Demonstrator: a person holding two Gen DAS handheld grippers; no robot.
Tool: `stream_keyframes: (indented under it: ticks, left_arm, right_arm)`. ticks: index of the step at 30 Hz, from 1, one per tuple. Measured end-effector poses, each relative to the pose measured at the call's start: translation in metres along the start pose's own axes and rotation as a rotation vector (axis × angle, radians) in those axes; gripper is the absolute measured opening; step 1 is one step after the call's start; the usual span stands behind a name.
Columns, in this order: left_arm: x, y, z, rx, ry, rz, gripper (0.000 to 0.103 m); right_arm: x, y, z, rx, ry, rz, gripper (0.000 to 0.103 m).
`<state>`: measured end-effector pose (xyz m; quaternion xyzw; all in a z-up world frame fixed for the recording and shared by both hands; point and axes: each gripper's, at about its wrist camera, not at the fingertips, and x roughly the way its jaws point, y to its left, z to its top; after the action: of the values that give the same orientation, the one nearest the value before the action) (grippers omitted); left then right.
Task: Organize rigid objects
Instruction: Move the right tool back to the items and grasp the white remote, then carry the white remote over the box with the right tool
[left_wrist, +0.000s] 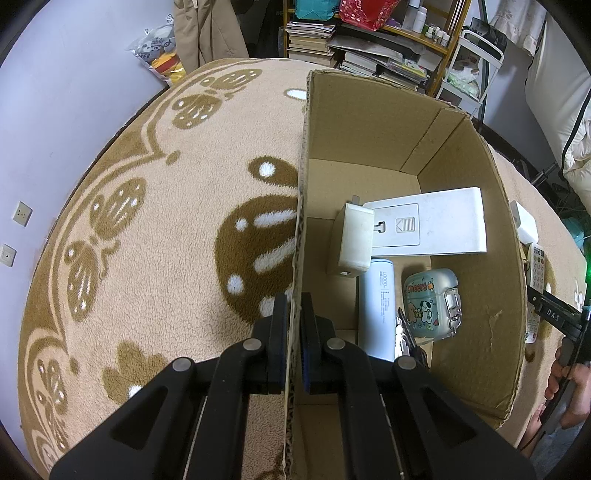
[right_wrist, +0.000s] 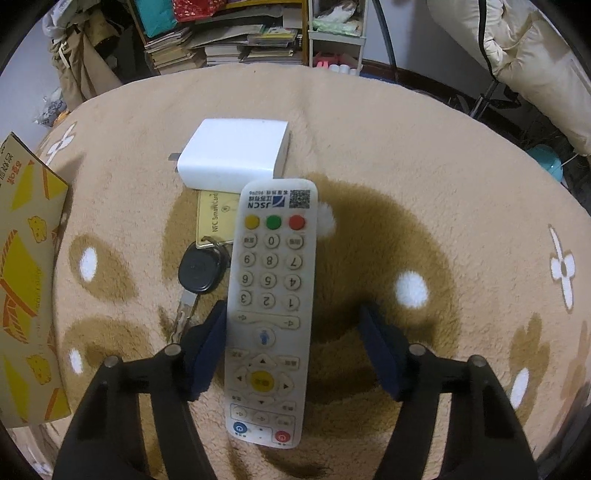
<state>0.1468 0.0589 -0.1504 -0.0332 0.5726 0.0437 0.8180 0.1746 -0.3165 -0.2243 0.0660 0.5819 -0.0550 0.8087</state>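
Note:
My left gripper (left_wrist: 294, 299) is shut on the left wall of an open cardboard box (left_wrist: 369, 122). Inside the box lie a white flat device (left_wrist: 436, 225), a white charger (left_wrist: 354, 240), a pale blue power bank (left_wrist: 378, 306) and a printed earbud case (left_wrist: 430, 299). In the right wrist view a white remote control (right_wrist: 271, 295) lies on the carpet between the fingers of my right gripper (right_wrist: 293, 308). The jaws are open: the left pad is at the remote's edge and the right pad stands well clear. Just beyond the remote lie a white plug adapter (right_wrist: 236, 155), a gold NFC card (right_wrist: 216, 214) and a black-headed key (right_wrist: 201, 269).
A beige and brown patterned carpet (right_wrist: 406, 184) covers the surface. The box's printed outer wall (right_wrist: 26, 258) stands at the left of the right wrist view. Bookshelves (left_wrist: 332, 37) and clutter line the back. A person's hand (left_wrist: 565, 384) shows at the right edge.

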Motion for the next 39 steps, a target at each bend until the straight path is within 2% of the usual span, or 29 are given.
stream_keyframes:
  ticks: [7, 17, 24, 29, 32, 39]
  left_arm:
    - [0.000, 0.000, 0.000, 0.000, 0.000, 0.000, 0.006]
    - [0.000, 0.000, 0.000, -0.001, 0.000, 0.003, 0.005]
    - [0.000, 0.001, 0.000, 0.000, -0.001, 0.004, 0.005]
    - [0.000, 0.000, 0.000, 0.002, -0.001, 0.004, 0.005]
    - [0.000, 0.001, 0.000, 0.002, -0.001, 0.004, 0.005]
    - [-0.001, 0.000, 0.000, 0.005, -0.003, 0.009, 0.005]
  right_arm:
    - [-0.006, 0.005, 0.000, -0.002, -0.011, 0.004, 0.045]
    - [-0.024, -0.009, 0.001, 0.109, -0.053, 0.091, 0.044]
    - [-0.058, -0.004, 0.010, 0.122, -0.142, 0.122, 0.044]
    - [-0.083, 0.019, 0.019, 0.061, -0.197, 0.118, 0.044]
    - [-0.096, 0.036, 0.025, 0.025, -0.215, 0.146, 0.044]
    - [-0.123, 0.082, 0.026, -0.044, -0.241, 0.273, 0.044]
